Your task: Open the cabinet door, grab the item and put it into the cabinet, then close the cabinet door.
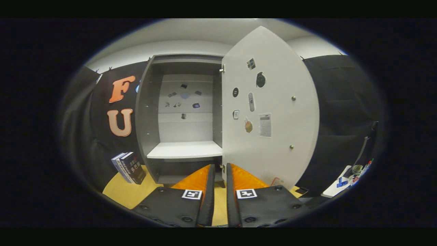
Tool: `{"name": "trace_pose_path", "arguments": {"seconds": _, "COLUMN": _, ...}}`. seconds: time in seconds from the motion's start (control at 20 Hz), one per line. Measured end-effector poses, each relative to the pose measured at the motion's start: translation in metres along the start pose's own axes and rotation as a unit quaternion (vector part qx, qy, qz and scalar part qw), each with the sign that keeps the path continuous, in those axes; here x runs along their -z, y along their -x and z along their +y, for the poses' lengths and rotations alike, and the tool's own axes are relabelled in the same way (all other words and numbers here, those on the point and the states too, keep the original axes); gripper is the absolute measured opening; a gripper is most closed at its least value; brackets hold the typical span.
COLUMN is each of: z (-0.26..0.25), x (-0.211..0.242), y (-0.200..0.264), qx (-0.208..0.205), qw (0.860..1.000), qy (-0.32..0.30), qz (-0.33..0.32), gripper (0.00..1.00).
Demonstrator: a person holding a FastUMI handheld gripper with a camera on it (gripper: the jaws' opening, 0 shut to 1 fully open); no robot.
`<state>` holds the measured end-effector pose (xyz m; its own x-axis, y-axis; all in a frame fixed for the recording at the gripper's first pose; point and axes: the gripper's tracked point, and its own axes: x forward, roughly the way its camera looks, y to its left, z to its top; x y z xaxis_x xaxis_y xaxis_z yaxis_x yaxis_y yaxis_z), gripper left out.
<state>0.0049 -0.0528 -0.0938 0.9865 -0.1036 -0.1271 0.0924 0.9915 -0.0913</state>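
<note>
The grey cabinet stands on a yellow tabletop beyond my fingers. Its white door is swung wide open to the right, and stickers dot its inner face. Inside, a white shelf lies bare, with small stickers on the back wall above it. A dark book-like box set stands upright on the tabletop just left of the cabinet. My gripper points at the door's hinge edge, its fingers drawn close with only a thin slit and nothing between them.
Black cloth walls close the booth on both sides. At the far right a white side table carries small odds and ends, with a dark stand rising beside it. Bare yellow tabletop lies before the cabinet.
</note>
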Motion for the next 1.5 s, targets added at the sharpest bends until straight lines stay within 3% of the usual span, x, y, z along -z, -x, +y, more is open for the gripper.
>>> {"name": "trace_pose_path", "arguments": {"seconds": 0.25, "z": 0.029, "x": 0.038, "y": -0.025, "qx": -0.035, "qw": 0.999, "qy": 0.003, "qz": 0.018, "gripper": 0.62}}
{"name": "trace_pose_path", "arguments": {"seconds": 0.4, "z": 0.038, "x": 0.07, "y": -0.042, "qx": -0.043, "qw": 0.998, "qy": 0.02, "qz": 0.037, "gripper": 0.96}}
{"name": "trace_pose_path", "arguments": {"seconds": 1.1, "z": 0.079, "x": 0.224, "y": -0.094, "qx": -0.072, "qw": 0.986, "qy": 0.029, "qz": 0.15, "gripper": 1.0}}
{"name": "trace_pose_path", "arguments": {"seconds": 1.5, "z": 0.094, "x": 0.317, "y": -0.123, "qx": -0.08, "qw": 0.969, "qy": 0.042, "qz": 0.232, "gripper": 1.0}}
